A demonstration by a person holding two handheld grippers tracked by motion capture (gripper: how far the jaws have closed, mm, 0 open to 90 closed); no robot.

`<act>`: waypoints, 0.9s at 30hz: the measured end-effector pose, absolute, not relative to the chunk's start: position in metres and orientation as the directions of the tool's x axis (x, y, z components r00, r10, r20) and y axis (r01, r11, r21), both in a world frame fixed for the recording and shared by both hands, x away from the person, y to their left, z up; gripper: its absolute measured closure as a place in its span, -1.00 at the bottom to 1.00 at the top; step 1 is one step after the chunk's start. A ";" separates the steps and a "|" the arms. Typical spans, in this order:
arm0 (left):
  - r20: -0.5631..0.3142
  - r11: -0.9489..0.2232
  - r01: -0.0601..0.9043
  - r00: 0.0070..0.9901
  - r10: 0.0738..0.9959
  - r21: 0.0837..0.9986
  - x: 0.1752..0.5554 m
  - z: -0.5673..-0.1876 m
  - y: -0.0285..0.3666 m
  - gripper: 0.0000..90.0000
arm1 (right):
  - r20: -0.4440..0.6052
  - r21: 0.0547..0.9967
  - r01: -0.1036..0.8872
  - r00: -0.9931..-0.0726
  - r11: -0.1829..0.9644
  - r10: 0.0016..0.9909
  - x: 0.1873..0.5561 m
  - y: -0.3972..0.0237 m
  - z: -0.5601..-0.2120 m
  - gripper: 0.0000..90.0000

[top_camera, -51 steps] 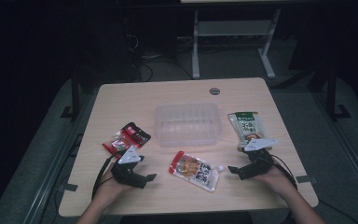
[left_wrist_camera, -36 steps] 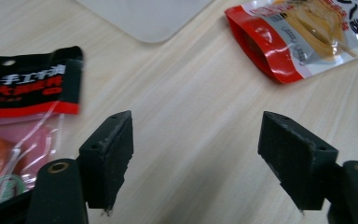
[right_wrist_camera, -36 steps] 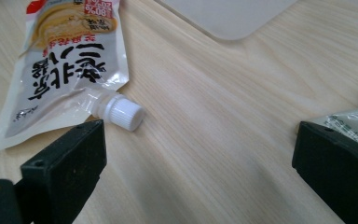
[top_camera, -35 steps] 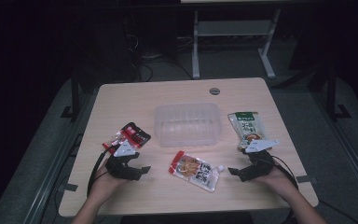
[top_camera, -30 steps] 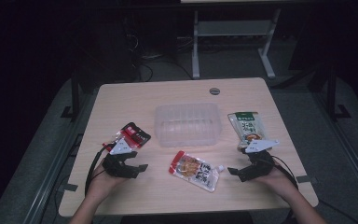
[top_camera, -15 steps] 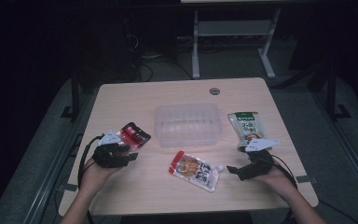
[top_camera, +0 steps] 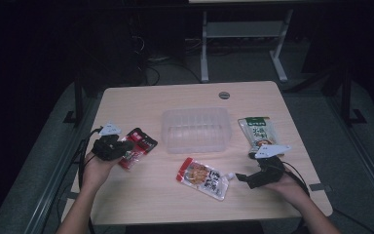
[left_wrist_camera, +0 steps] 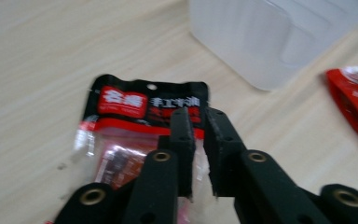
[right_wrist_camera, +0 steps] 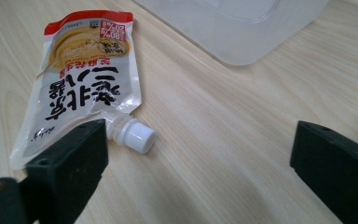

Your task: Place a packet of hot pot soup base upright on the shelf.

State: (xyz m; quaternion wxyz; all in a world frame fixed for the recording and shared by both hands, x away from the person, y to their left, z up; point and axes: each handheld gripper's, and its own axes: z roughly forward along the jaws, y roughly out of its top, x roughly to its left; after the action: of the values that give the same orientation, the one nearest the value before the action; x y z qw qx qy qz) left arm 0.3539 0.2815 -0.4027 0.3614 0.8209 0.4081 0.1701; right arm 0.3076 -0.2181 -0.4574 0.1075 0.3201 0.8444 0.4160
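Observation:
A red-and-black snack packet (top_camera: pixel 142 141) lies at the table's left. In the left gripper view its near, clear end sits between the jaws, while the printed top (left_wrist_camera: pixel 140 105) points away. My left gripper (top_camera: pixel 125 148) (left_wrist_camera: pixel 199 116) has just been closing and is now shut on that end. A white spouted sauce pouch (top_camera: pixel 204 178) (right_wrist_camera: pixel 81 79) with a red top lies in the middle front. My right gripper (top_camera: pixel 242 178) (right_wrist_camera: pixel 198 140) rests open to its right, and the pouch's white cap (right_wrist_camera: pixel 137 135) is just beside one jaw, untouched.
A clear plastic container (top_camera: pixel 195 129) (left_wrist_camera: pixel 261 42) (right_wrist_camera: pixel 242 28) stands mid-table. A green-and-white pouch (top_camera: pixel 258 129) lies right of it, behind the right gripper. The wooden table (top_camera: pixel 151 200) has dark floor around it. The sauce pouch's red edge (left_wrist_camera: pixel 354 102) shows at the right of the left gripper view.
My left hand moved left and toward the snack packet, turned its gripper onto the packet's near end and closed the jaws there. The right hand stayed put.

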 end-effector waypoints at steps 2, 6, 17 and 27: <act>-0.016 -0.403 0.553 0.603 0.797 0.729 0.357 -0.403 0.282 0.88 | 0.088 0.773 0.453 -0.770 0.444 0.632 0.308 -0.218 -0.457 -0.89; 0.008 -0.417 0.573 0.582 0.813 0.705 0.369 -0.409 0.284 0.99 | 0.087 0.776 0.452 -0.767 0.440 0.635 0.308 -0.219 -0.455 -0.88; 0.035 -0.392 0.630 0.500 0.865 0.671 0.395 -0.429 0.302 0.99 | 0.086 0.775 0.447 -0.776 0.448 0.625 0.308 -0.218 -0.456 -0.88; 0.033 -0.382 0.670 0.472 0.881 0.637 0.402 -0.448 0.318 0.99 | 0.083 0.779 0.438 -0.781 0.449 0.619 0.307 -0.218 -0.455 -0.88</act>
State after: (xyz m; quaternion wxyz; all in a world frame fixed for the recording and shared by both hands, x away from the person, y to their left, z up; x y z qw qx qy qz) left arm 0.4020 0.3182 -0.4476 0.2825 0.8099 0.4787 0.1872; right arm 0.3071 -0.2175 -0.4554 0.1074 0.3131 0.8442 0.4216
